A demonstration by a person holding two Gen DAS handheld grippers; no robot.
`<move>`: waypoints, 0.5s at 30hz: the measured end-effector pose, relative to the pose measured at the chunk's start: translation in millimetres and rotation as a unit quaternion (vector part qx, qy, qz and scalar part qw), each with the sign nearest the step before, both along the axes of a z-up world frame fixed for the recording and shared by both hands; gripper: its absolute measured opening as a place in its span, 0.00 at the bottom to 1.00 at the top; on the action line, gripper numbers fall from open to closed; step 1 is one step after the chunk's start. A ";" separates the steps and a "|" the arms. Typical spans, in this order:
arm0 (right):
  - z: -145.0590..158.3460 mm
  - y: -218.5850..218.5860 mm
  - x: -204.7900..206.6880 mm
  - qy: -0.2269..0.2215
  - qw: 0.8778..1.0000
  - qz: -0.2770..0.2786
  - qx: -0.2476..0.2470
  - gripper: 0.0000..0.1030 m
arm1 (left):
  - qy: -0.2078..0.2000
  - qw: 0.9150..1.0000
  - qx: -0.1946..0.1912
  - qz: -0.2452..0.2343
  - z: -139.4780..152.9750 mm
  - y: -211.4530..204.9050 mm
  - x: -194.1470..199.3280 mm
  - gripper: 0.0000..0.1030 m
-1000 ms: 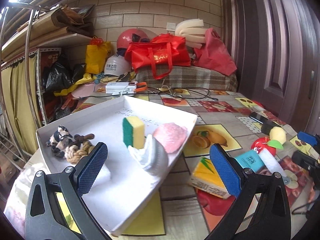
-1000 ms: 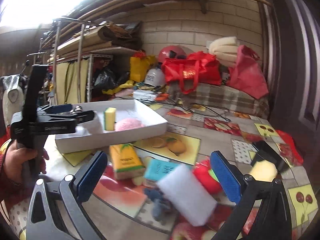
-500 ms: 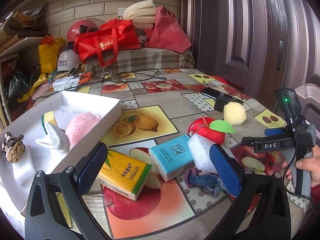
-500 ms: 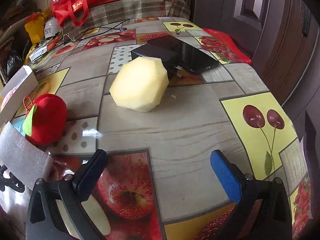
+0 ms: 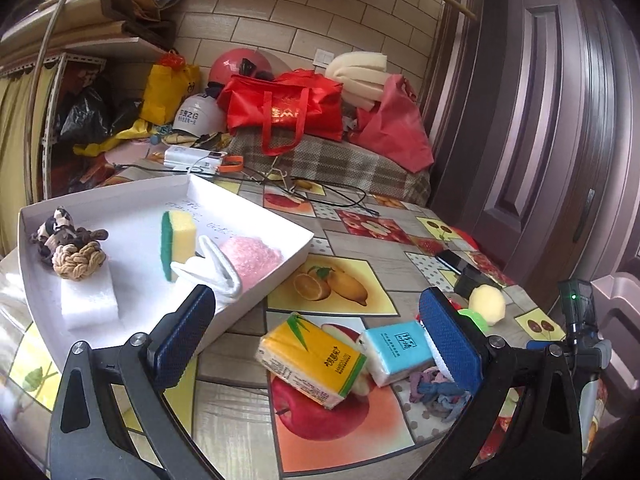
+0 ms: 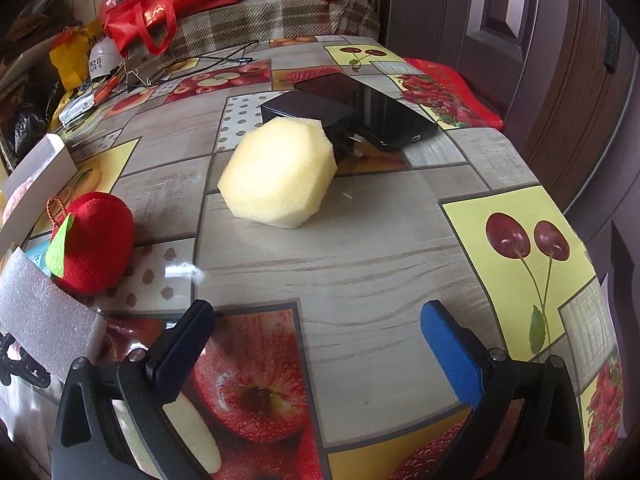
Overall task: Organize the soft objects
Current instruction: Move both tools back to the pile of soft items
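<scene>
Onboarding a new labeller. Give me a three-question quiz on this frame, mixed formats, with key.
1. True or false: the pale yellow sponge lies inside the white tray.
2. Multiple choice: what is the right gripper holding? A) the red plush apple B) nothing C) the white foam strip
3. Fill in: in the left wrist view, the blue tissue pack lies on the table beside the ______ tissue pack.

Key: 1 false, it sits on the table by a black charger. 2 B, jaws open. 3 yellow.
</scene>
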State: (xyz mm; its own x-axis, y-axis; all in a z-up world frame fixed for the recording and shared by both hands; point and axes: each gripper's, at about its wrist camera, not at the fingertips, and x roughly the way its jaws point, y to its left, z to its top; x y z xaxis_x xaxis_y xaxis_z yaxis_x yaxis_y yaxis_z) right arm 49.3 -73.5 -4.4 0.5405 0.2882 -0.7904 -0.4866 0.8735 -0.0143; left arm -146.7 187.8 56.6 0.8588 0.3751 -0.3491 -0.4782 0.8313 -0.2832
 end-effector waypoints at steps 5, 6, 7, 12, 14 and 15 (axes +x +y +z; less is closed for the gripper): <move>0.1 -0.1 -0.1 0.000 1.000 0.000 0.000 1.00 | 0.019 0.999 -0.044 0.008 -11.6 21.1 2.1 1.00; 0.1 -0.2 -0.1 0.000 1.000 0.000 0.000 1.00 | 0.020 0.998 -0.056 0.010 -14.3 24.7 2.2 1.00; 0.2 0.5 0.3 0.000 1.000 0.000 0.000 1.00 | 0.020 0.997 -0.067 0.013 -16.6 28.7 1.6 1.00; 0.1 0.2 0.2 0.000 1.000 0.000 0.000 1.00 | 0.005 0.996 -0.092 0.018 -20.0 36.0 -5.7 1.00; 0.1 0.3 0.3 0.000 1.000 0.000 0.000 1.00 | 0.005 0.996 -0.081 0.023 -17.3 34.7 -8.5 1.00; 0.1 0.1 0.1 0.000 1.000 0.000 0.000 1.00 | 0.003 0.997 -0.075 0.026 -15.5 35.1 -11.2 1.00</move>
State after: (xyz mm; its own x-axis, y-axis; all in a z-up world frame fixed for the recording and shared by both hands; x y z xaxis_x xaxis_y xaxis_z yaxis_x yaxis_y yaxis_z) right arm 49.4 -73.4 -4.3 0.5402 0.2876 -0.7909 -0.4866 0.8735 -0.0148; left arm -157.9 223.0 41.1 0.8375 0.3618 -0.4094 -0.5211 0.7543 -0.3993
